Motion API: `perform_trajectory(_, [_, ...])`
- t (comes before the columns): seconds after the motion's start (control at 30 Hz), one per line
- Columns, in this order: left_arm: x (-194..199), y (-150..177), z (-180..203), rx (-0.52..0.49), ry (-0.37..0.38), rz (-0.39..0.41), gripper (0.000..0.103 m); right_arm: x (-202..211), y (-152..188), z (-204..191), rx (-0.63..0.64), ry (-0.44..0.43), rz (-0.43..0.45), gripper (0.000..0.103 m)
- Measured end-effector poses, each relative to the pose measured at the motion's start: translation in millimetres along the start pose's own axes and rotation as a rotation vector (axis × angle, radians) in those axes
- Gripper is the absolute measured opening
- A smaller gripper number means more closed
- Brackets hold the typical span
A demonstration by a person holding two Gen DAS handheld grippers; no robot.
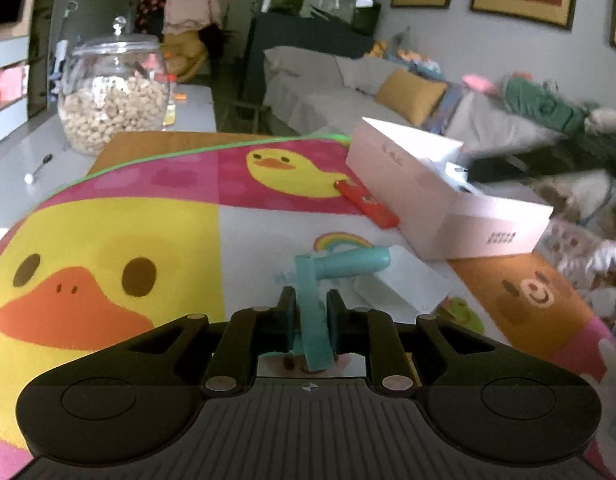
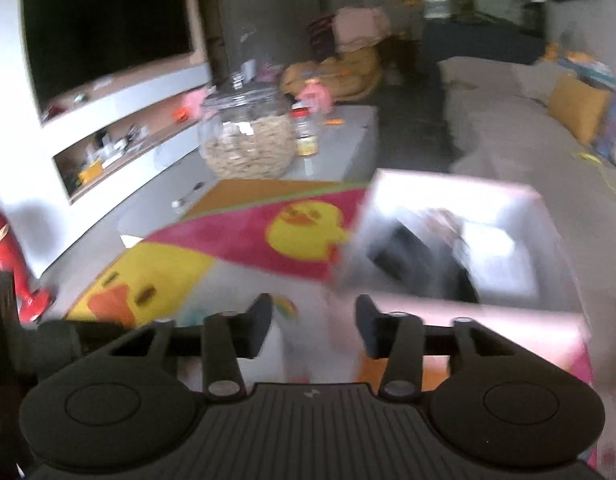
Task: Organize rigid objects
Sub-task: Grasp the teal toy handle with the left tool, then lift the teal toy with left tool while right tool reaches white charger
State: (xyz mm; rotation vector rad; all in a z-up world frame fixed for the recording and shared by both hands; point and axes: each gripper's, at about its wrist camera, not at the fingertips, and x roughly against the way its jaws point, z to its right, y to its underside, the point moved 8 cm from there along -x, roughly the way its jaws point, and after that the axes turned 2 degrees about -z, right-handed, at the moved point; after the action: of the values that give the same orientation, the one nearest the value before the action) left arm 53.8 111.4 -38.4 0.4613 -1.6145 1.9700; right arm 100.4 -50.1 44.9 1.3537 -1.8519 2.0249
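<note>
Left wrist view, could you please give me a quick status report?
Left tongs shut on teal tool. Right tongs open, nothing between them. White box ahead on the duck mat; small white block beside the tool.

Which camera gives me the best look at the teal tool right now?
Left wrist view: the teal tool is sharp, clamped between the left tongs, its handle over the duck mat. The right wrist view is motion-blurred and shows no recognizable tool.

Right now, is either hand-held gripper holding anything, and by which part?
The left hand-held gripper clamps the teal tool by its flat strap-like end. The right hand-held gripper holds nothing.
</note>
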Motion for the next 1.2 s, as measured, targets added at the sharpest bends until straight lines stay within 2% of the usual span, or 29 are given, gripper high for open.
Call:
perform_trajectory(0.03, [-0.3,-0.1,-2.7,0.018,0.001,-0.001,0.019,-12.8,-14.3,-4.9,0.022,-0.001,-0.036,0.013])
perform_trajectory(0.07, [-1.0,-0.5,-5.0,0.038,0.015,-0.002,0.019,-29.0,-27.5,-8.1,0.045,0.016,-0.084,0.011])
perform_trajectory(0.13, [0.0,-1.6,-8.9,0.065,0.038,0.004,0.019,-63.8,-46.6,-12.3,0.105,0.078,-0.166,0.011])
perform_trajectory(0.27, [1.2,-2.3,-12.9,0.095,0.051,0.017,0.019,-138.1,-62.4,-17.0,0.285,0.281,-0.304,0.01])
perform_trajectory(0.37, [1.5,-2.4,-14.7,0.111,0.065,0.018,0.019,-181.9,-67.7,-18.0,0.4,0.418,-0.357,0.01])
perform_trajectory(0.5, [1.6,-0.8,-17.2,0.14,0.086,0.018,0.019,-217.9,-72.0,-16.2,0.442,0.497,-0.419,0.01])
perform_trajectory(0.6, [1.4,-0.6,-20.6,0.157,0.095,0.019,0.019,-219.4,-61.4,-18.6,0.48,0.485,-0.469,0.008])
perform_trajectory(0.7, [1.5,-0.7,-21.2,0.166,0.098,0.019,0.019,-204.2,-45.7,-26.7,0.546,0.474,-0.489,0.008])
perform_trajectory(0.8, [1.0,-1.2,-21.8,0.17,0.099,0.018,0.019,-180.8,-25.2,-36.9,0.584,0.416,-0.507,0.006])
perform_trajectory(0.97, [-0.7,-2.0,-23.3,0.176,0.102,0.013,0.02,-127.2,6.9,-50.3,0.515,0.25,-0.528,0.004])
perform_trajectory(1.03, [-1.2,-1.8,-24.1,0.18,0.104,0.011,0.019,-102.8,15.5,-53.8,0.497,0.201,-0.496,0.004])
perform_trajectory(1.1, [-1.3,-1.5,-23.7,0.18,0.108,0.011,0.018,-78.8,20.8,-51.2,0.457,0.173,-0.417,0.006])
perform_trajectory(1.17, [-1.5,-1.5,-22.7,0.174,0.109,0.012,0.019,-53.8,28.7,-47.2,0.434,0.169,-0.315,0.016])
perform_trajectory(1.2, [-1.5,-1.5,-21.5,0.167,0.111,0.013,0.019,-44.6,33.9,-44.0,0.422,0.174,-0.287,0.026])
